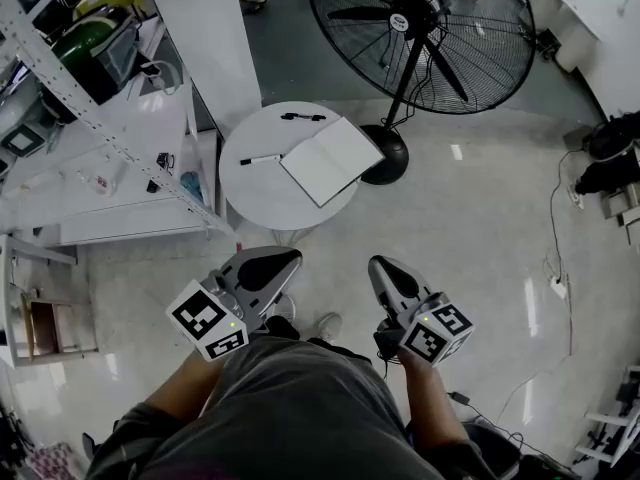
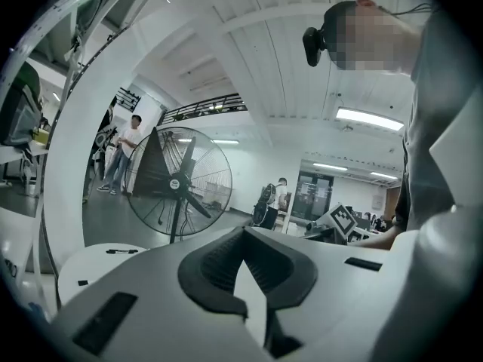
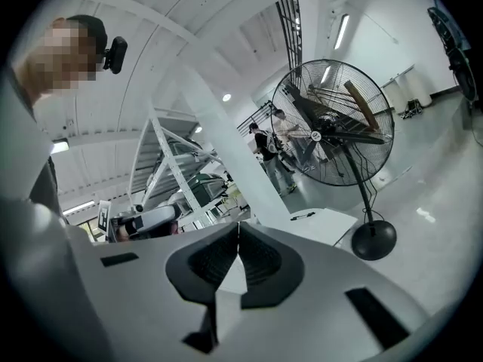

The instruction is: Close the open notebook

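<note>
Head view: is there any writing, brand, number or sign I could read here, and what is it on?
No text can be read anywhere.
notebook: the open pages look blank.
fan hub sticker: a round label, too small to read.
left cube and right cube: black-and-white square patterns only, no letters or numbers.

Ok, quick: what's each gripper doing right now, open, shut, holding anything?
Left gripper: shut, nothing between its jaws.
Right gripper: shut, nothing between its jaws.
</note>
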Demonstrator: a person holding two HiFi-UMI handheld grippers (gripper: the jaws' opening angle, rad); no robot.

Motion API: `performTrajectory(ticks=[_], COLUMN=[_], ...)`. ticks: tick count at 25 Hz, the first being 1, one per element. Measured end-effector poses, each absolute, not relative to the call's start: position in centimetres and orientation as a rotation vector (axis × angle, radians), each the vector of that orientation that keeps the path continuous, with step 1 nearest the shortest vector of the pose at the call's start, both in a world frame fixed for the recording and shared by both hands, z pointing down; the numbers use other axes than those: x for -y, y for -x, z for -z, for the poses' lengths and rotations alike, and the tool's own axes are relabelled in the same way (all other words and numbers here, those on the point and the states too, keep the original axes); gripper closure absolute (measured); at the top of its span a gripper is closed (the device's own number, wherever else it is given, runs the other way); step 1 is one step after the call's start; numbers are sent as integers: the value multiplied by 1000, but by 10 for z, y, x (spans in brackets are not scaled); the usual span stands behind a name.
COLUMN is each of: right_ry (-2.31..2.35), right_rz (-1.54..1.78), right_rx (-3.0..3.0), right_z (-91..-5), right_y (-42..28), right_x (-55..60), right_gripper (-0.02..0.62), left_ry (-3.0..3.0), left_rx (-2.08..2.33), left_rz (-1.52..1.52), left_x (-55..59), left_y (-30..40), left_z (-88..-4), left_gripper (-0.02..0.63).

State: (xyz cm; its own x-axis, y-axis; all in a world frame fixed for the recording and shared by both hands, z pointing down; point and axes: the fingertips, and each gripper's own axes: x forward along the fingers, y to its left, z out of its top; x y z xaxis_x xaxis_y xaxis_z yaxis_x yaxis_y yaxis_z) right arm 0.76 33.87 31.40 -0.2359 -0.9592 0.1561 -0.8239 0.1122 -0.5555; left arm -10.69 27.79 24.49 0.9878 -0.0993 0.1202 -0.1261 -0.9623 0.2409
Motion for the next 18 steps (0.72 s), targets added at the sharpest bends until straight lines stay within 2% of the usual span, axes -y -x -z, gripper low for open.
performTrajectory(ticks=[18], right_ry=[1736], right_rz=[867], right_rx=[-2178], right_z=[-327], right_y=[-22], right_x=[-325], right_gripper=[574], left_ry=[-2860], left_rx=[247], left_rz=[-161], left_x=[-256], left_y=[103], left_z=[-257], left_gripper=[592])
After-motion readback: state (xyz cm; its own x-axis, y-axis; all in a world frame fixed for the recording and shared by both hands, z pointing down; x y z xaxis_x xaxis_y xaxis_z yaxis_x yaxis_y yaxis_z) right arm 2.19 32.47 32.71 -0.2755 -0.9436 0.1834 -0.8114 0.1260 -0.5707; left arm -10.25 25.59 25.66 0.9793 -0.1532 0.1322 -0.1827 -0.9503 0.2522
